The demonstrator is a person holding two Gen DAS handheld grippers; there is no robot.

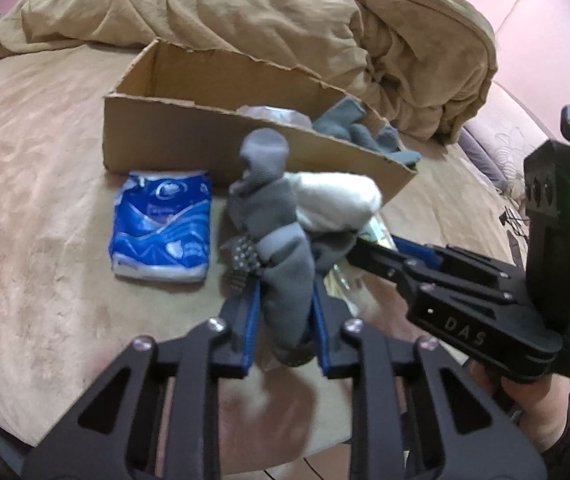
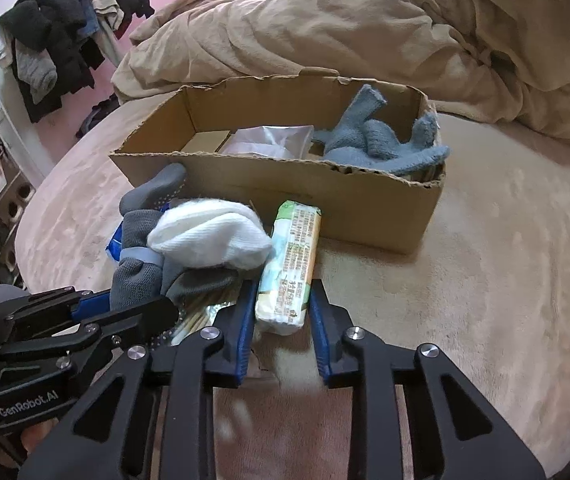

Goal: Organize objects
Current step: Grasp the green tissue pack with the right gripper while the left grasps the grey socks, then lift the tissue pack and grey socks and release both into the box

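Observation:
My left gripper is shut on a grey sock and holds it just in front of the cardboard box; the sock also shows in the right wrist view. A white sock lies against the grey one. My right gripper is shut on a green-and-white tissue pack near the box's front wall. A blue tissue pack lies on the bed left of my left gripper. Blue-grey socks and a clear plastic packet lie inside the box.
A crumpled tan duvet is heaped behind the box. The beige bed surface stretches to the right. A pack of cotton swabs lies under the socks. Dark clothes hang on a rack at the far left.

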